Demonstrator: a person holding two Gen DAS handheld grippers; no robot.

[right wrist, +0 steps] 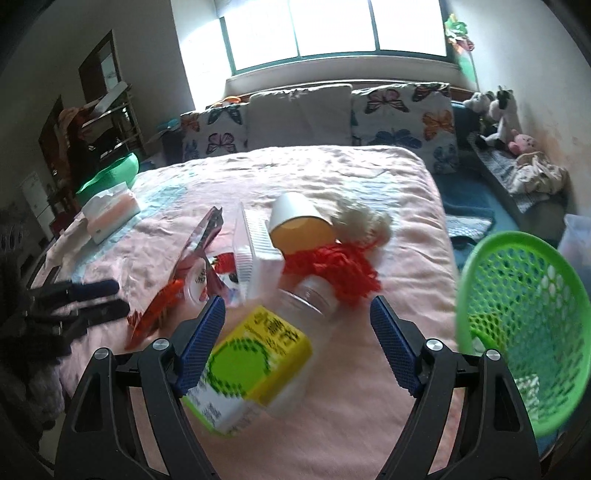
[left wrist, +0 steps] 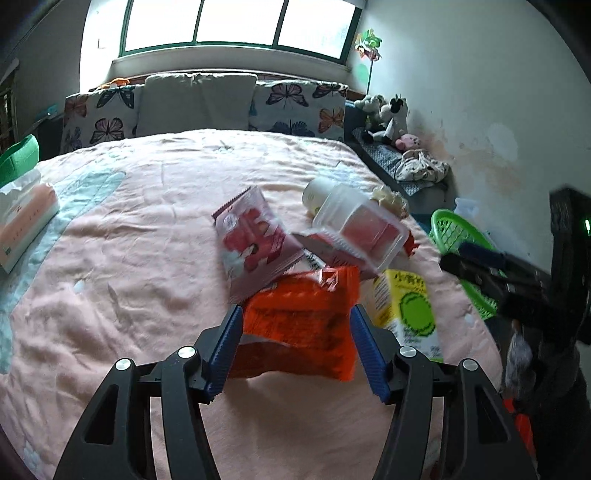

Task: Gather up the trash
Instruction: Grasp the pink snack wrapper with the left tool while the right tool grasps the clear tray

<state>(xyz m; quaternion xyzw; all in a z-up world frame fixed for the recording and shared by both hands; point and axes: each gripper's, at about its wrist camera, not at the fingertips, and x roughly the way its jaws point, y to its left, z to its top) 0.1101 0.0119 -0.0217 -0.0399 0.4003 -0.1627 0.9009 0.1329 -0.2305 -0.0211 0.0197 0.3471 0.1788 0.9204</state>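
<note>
A heap of trash lies near the right edge of a pink bedspread [left wrist: 129, 288]: an orange snack wrapper [left wrist: 306, 314] sits nearest the left gripper [left wrist: 296, 334], whose blue-padded jaws stand wide apart on either side of it, gripping nothing. A pink wrapper [left wrist: 255, 240] overlaps the orange one from behind, with a clear plastic tray [left wrist: 364, 225] just beside it. A yellow carton with a green circle [right wrist: 251, 365] lies between the open jaws of the right gripper [right wrist: 297, 330]; whether the left pad touches it cannot be told. Beyond it lie red shredded paper [right wrist: 340, 266] and a paper cup [right wrist: 299, 221] tipped on its side. A green mesh basket [right wrist: 517, 314] stands off the bed's right edge. Butterfly-print pillows [left wrist: 299, 107] line the headboard beneath a bright window [left wrist: 236, 22].
</note>
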